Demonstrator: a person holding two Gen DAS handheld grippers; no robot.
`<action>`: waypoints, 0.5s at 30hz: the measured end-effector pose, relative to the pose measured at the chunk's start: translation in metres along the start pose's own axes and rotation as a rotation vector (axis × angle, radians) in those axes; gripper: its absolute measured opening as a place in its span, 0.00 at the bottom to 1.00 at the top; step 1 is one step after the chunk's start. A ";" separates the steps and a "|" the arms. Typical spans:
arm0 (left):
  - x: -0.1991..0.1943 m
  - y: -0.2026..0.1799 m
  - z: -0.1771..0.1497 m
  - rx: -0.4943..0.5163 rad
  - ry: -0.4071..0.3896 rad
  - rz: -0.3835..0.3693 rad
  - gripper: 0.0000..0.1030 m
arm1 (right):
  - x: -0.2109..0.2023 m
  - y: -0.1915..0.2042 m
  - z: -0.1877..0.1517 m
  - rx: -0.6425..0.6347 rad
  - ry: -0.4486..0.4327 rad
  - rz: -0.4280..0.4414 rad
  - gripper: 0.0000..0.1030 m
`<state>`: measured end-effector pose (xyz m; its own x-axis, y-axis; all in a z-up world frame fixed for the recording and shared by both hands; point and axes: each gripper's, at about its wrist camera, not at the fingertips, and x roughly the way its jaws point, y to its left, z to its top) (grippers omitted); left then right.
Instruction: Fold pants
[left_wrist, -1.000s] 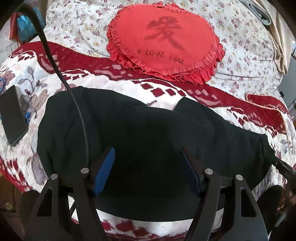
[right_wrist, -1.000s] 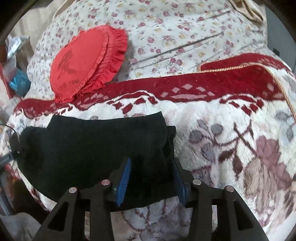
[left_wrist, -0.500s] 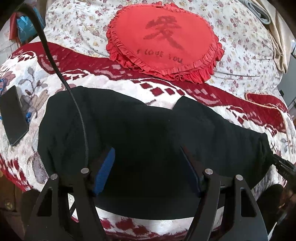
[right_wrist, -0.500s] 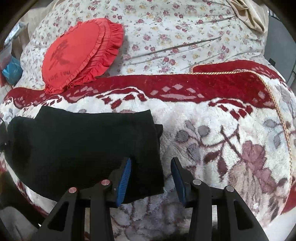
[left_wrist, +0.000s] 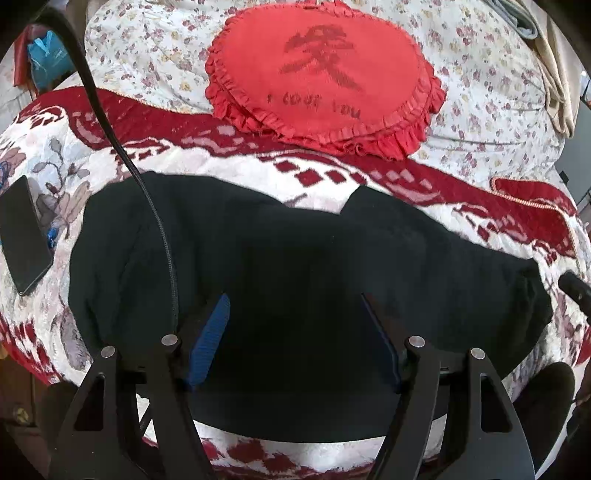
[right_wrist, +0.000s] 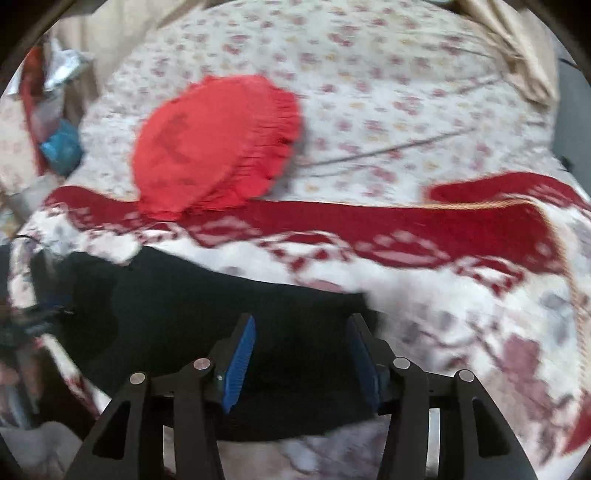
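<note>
- Bed with a red-and-white plush blanket (left_wrist: 258, 177) over a floral sheet (left_wrist: 480, 110); right wrist view is motion-blurred.
- Black pants (left_wrist: 295, 266) lie along the near edge of the blanket, already folded into a long flat band, one layer stepped over another near the far middle.
- My left claw (left_wrist: 295, 332) hovers over the pants' middle, jaws wide apart, nothing held.
- My right claw (right_wrist: 301, 347) sits over the pants' right end, jaws also spread, blue pads (right_wrist: 240, 350) clear of fabric as far as I can tell; nothing gripped.
- Risk, my guess: pinching only the top layer would make the fold peel open and skew.
- Risk: plush pile could get caught with the fabric and drag the blanket.
- Risk: pants sit close to the near edge, so a pull toward me could slide them off.
- Black cable (left_wrist: 162, 236) drapes across the pants' left part and could snag when that end is lifted.
- Phone (left_wrist: 22, 236) lies near the left edge, just beside the pants' left end; could get swept.
- Red heart cushion (left_wrist: 321, 74) sits at the far side, well apart, not in the way.
</note>
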<state>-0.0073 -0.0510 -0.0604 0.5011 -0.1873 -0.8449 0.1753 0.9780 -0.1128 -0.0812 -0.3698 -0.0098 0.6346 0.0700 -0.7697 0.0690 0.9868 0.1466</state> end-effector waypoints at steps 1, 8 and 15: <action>0.003 0.000 -0.001 0.003 0.008 0.002 0.69 | 0.005 0.005 0.000 -0.008 0.008 0.014 0.48; 0.017 0.002 -0.012 0.021 0.049 0.007 0.69 | 0.072 0.026 -0.007 -0.042 0.198 0.112 0.49; 0.011 0.013 -0.010 0.005 0.021 0.003 0.69 | 0.096 0.114 0.073 -0.206 0.058 0.340 0.60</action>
<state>-0.0083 -0.0398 -0.0764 0.4835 -0.1826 -0.8561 0.1781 0.9781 -0.1080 0.0438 -0.2615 -0.0219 0.5499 0.4000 -0.7332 -0.2971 0.9141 0.2759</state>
